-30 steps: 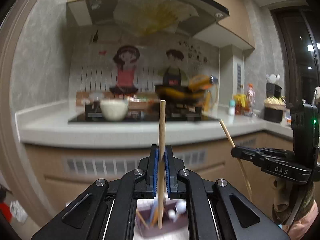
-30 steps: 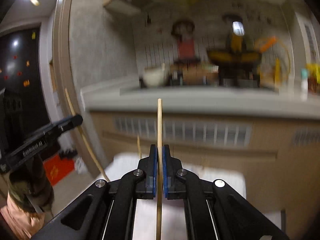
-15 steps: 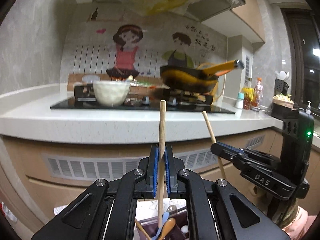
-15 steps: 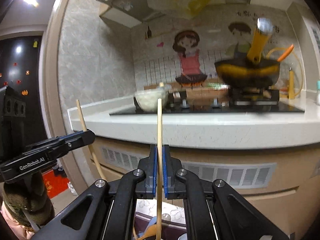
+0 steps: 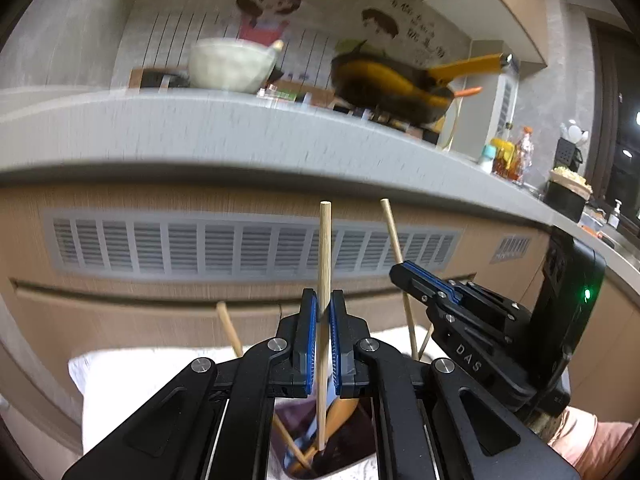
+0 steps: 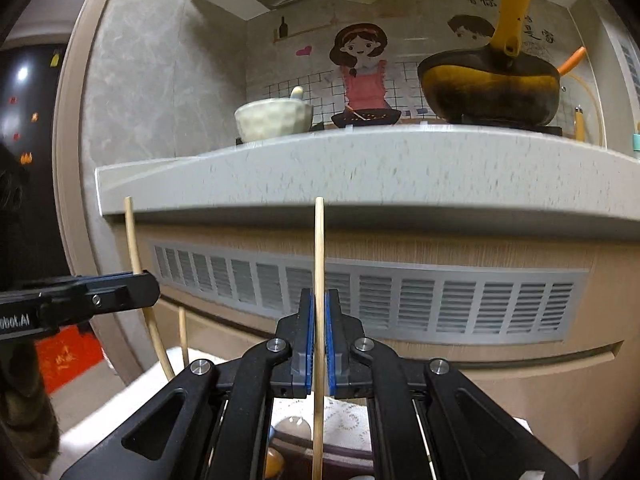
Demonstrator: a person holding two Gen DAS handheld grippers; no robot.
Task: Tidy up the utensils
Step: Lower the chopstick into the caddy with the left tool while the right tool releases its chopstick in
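My left gripper (image 5: pixel 323 300) is shut on a wooden chopstick (image 5: pixel 324 248) held upright; its lower tip reaches into a dark utensil holder (image 5: pixel 352 452) with spoons and chopsticks in it. My right gripper (image 6: pixel 319 300) is shut on a second upright wooden chopstick (image 6: pixel 319 248) above the same holder (image 6: pixel 288 452). The right gripper also shows in the left wrist view (image 5: pixel 404 274) with its chopstick (image 5: pixel 394 236), close to the right of mine. The left gripper shows in the right wrist view (image 6: pixel 148 288) with its chopstick (image 6: pixel 134 240).
A grey countertop edge (image 6: pixel 360 184) overhangs a cabinet front with a vent grille (image 6: pixel 400 300). A white bowl (image 6: pixel 274 118) and a yellow pan (image 6: pixel 488 84) sit on the stove. The holder stands on a white cloth (image 5: pixel 132 380).
Both grippers have come down with their chopsticks, so the counter now sits above them and the utensil holder is closer below. The two grippers have drawn nearer each other.
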